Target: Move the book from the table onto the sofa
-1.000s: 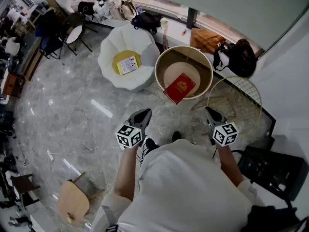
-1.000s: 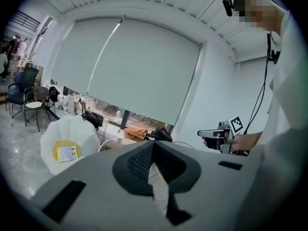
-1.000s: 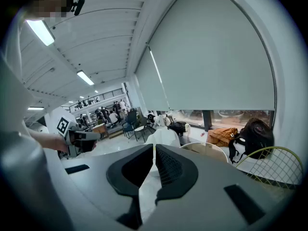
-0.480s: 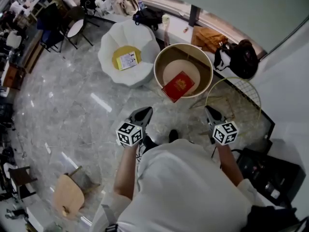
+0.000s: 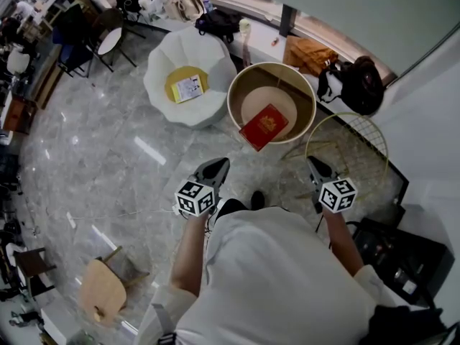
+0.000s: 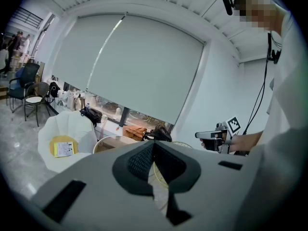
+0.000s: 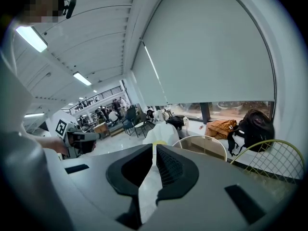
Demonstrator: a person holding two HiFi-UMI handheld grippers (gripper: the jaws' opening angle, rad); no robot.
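A red book [image 5: 264, 126] lies on the round beige table [image 5: 240, 85], at its near left edge. Left of the table stands the white shell-shaped sofa [image 5: 208, 56], with a yellow cushion [image 5: 175, 81] and a leaflet on its seat. My left gripper [image 5: 215, 168] is shut and empty, held in the air short of the table. My right gripper [image 5: 314, 164] is likewise shut and empty, to the right of the book. In the left gripper view the left gripper [image 6: 153, 142] points at the table rim [image 6: 113, 139], beside the sofa [image 6: 62, 126]. In the right gripper view the right gripper [image 7: 155, 147] points between table [image 7: 202, 142] and sofa [image 7: 161, 133].
A yellow wire-frame stand [image 5: 352, 146] is right of the table. A black backpack [image 5: 353, 85] and a brown bag [image 5: 305, 54] lie on the window ledge behind. A wooden chair [image 5: 100, 293] stands at my near left, a black case [image 5: 402, 254] at my right.
Both grippers have drifted slightly toward the table, still shut. The book, table and sofa have not moved.
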